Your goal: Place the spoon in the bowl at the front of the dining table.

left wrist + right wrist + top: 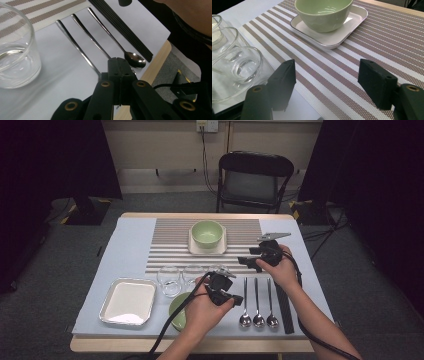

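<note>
On the table (100, 270), my left gripper (119, 65) is clamped tight — hiding a spoon's (75, 45) bowl. My right gripper (327, 85) gapes over the mat (352, 62) — glasses (234, 62) cut off.

Left gripper (119, 65): jaws pressed together above the light table cover (62, 75). Ahead lie 3 spoons (105, 45) side by side, black chopsticks (122, 26) beside them. A clear glass (16, 50) stands left.

Three cameras: one fixed high, two riding close.

Looking forward and down over the whole tabletop (310, 255) from above; skimming low past spoons (100, 47) and striped mat (352, 72), both shared with the high view.
</note>
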